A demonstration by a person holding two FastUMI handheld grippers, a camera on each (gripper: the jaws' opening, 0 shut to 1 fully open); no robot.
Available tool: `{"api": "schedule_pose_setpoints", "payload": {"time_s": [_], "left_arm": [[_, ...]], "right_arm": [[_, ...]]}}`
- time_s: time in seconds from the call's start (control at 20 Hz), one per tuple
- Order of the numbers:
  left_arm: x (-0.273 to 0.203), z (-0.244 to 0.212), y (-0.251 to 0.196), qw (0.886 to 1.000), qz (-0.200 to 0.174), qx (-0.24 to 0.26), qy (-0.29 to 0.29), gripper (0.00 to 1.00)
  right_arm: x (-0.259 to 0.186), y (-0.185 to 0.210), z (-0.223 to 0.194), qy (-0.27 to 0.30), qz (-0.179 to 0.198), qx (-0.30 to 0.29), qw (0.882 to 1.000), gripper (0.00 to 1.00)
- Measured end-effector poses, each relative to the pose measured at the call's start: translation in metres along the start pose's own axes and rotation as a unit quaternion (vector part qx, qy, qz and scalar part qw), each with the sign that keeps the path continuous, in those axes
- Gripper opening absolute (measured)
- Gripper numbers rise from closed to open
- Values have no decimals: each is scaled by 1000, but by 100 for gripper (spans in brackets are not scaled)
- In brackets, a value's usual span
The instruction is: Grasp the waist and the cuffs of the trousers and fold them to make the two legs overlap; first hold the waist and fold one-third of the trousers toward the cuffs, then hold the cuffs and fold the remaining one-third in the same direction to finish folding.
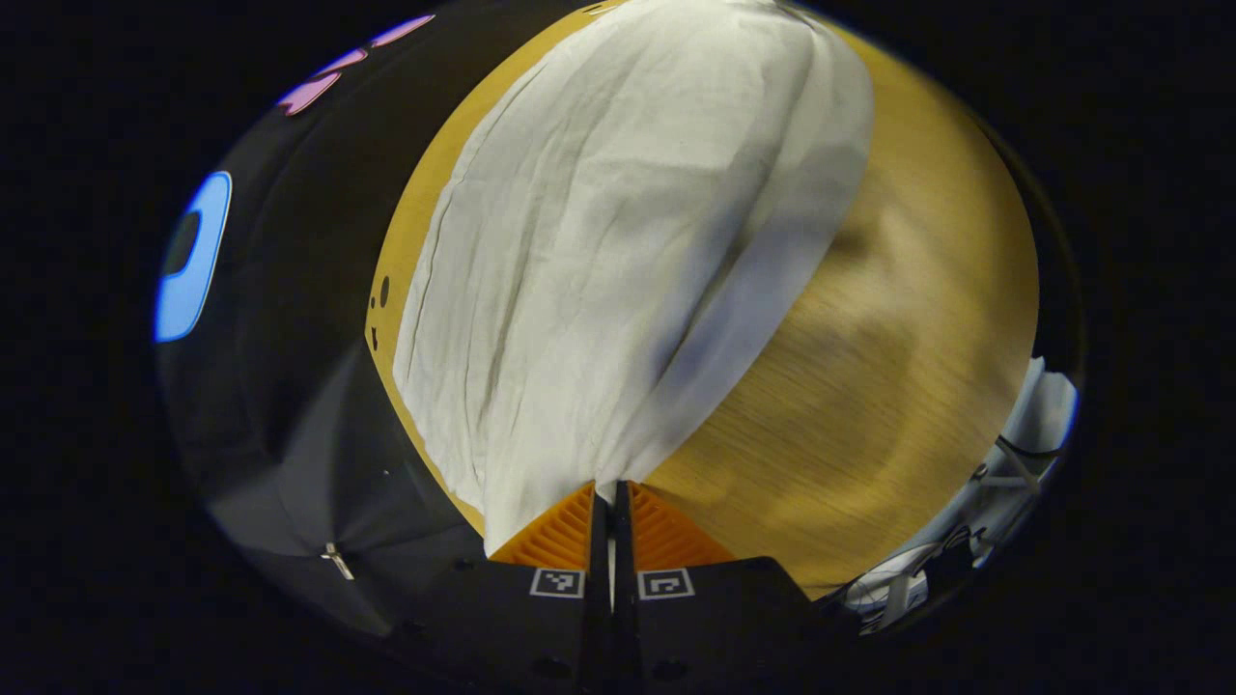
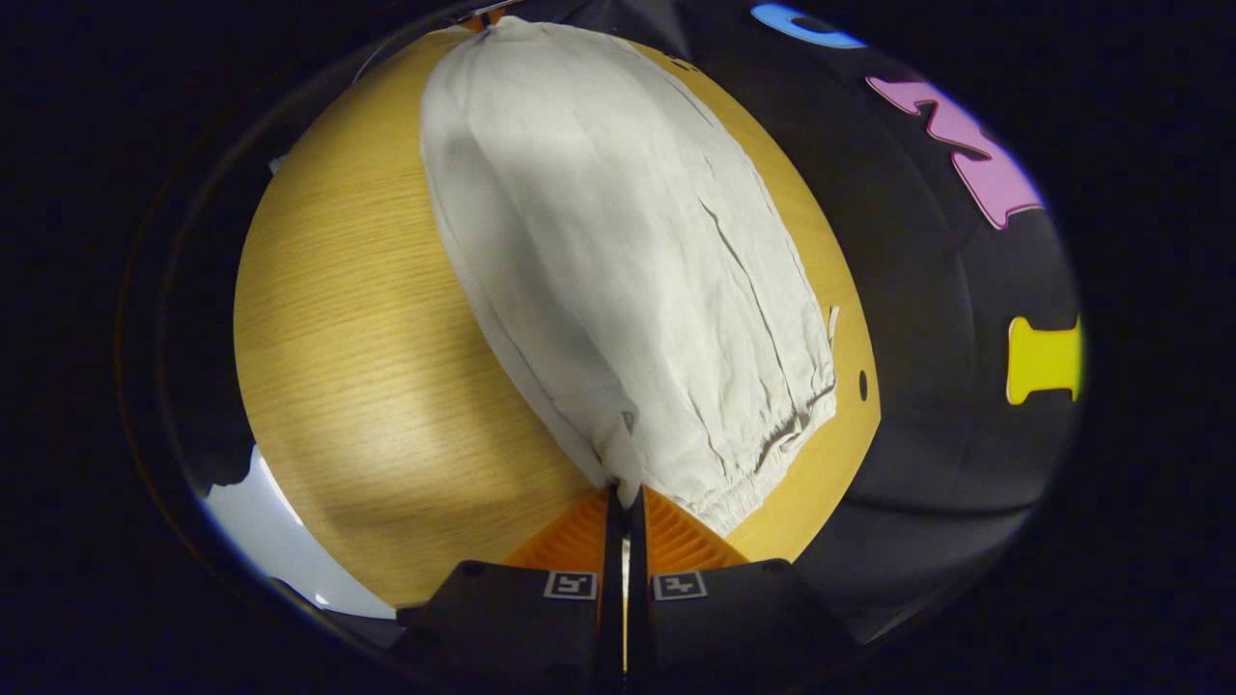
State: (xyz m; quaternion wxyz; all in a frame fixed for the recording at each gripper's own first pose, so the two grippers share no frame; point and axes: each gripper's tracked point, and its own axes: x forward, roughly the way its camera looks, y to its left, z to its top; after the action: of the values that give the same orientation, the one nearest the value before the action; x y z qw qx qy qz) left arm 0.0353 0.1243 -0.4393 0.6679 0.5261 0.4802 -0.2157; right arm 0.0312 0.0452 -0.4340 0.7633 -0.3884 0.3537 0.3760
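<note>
The white trousers (image 1: pixel 618 241) lie lengthwise on the wooden table (image 1: pixel 898 319) and stretch away from my left gripper (image 1: pixel 610 494). That gripper is shut on the cloth's near end, and a fold rises to it with a shadow on the table beside it. In the right gripper view the trousers (image 2: pixel 618 261) run from the far table edge to my right gripper (image 2: pixel 624 500). The right gripper is shut on the corner of the gathered elastic end (image 2: pixel 772 444). I cannot tell whether this gathered end is the waist or the cuffs.
The black booth wall (image 1: pixel 290 367) hangs just past the table's edge beside the trousers. Small dark holes (image 2: pixel 862 386) mark the tabletop near that edge. Beyond the other edge are a pale floor (image 2: pixel 261 541) and white gear with cables (image 1: pixel 1014 463).
</note>
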Motion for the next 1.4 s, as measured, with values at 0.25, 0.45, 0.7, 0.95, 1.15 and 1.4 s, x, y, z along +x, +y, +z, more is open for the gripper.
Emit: {"api": "schedule_pose_setpoints", "payload": {"time_s": [0.25,0.45,0.7,0.95,1.15,1.4], "left_arm": [[-25,-6,33,995,43,-84,-19,6],[-26,-2,65,983,53,-174,-22,6],[-2,20,108,975,58,-214,-24,6],[9,50,160,966,67,-245,-46,6],[25,75,191,972,61,-222,-42,6],[58,89,211,978,44,-203,-15,6]], "right_arm": [[-33,-35,31,-37,-47,85,995,5],[-47,-66,50,-60,-71,150,984,5],[-55,-111,71,-80,-98,216,968,5],[-40,-154,82,-89,-108,262,955,5],[-13,-172,88,-69,-113,263,956,5],[33,-174,85,-42,-70,300,951,5]]}}
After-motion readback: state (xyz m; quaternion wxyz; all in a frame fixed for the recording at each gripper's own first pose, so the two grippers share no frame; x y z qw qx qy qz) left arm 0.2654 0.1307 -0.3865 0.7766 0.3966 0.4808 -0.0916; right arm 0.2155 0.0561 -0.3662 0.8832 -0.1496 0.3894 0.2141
